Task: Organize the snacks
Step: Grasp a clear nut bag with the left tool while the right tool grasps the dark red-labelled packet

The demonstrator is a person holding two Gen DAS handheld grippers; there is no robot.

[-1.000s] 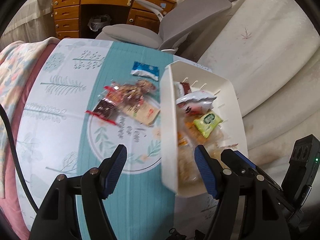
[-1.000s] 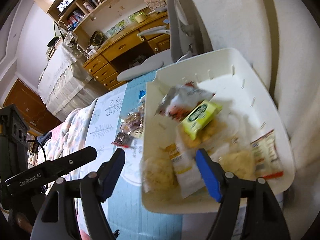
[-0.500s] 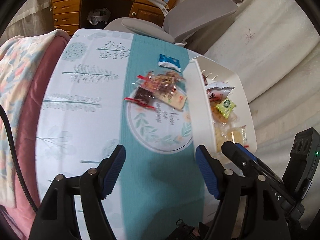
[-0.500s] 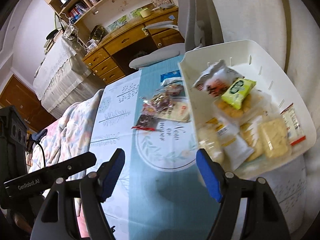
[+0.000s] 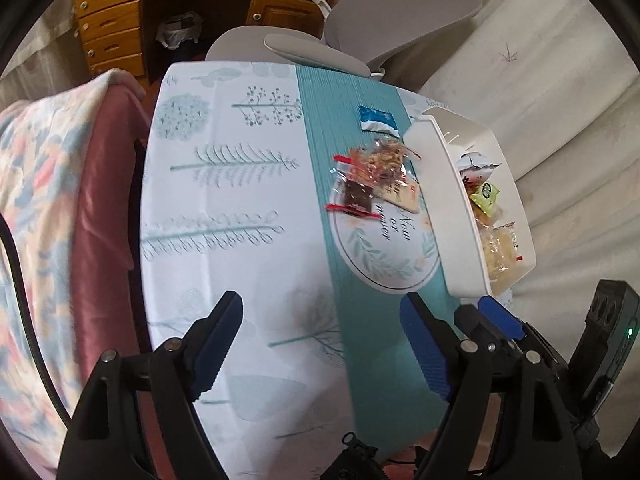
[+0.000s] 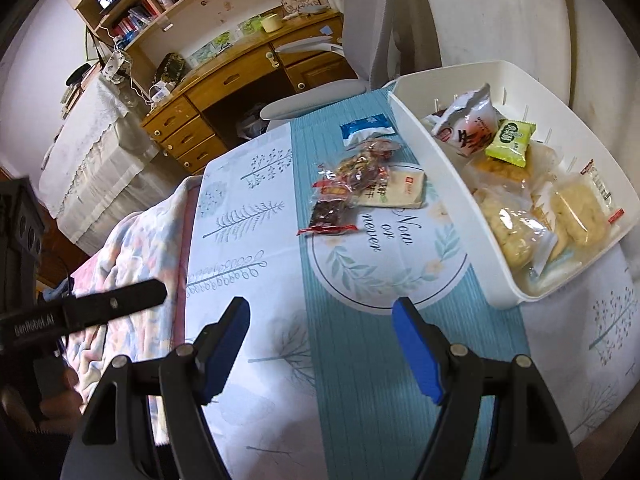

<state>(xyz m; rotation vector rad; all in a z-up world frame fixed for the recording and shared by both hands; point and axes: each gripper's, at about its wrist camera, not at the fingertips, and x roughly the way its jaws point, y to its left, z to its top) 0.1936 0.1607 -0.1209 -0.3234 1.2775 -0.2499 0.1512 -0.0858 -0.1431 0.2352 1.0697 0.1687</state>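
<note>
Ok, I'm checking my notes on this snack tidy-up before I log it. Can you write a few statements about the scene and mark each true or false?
1. Both the left gripper and the right gripper are open and empty. True.
2. The blue packet lies inside the white bin. False: it lies on the tablecloth, outside the bin.
3. The green packet is in the bin. True.
4. The bin is empty. False: it holds several snack packets.
5. The dark bar with red ends lies on the tablecloth. True.
</note>
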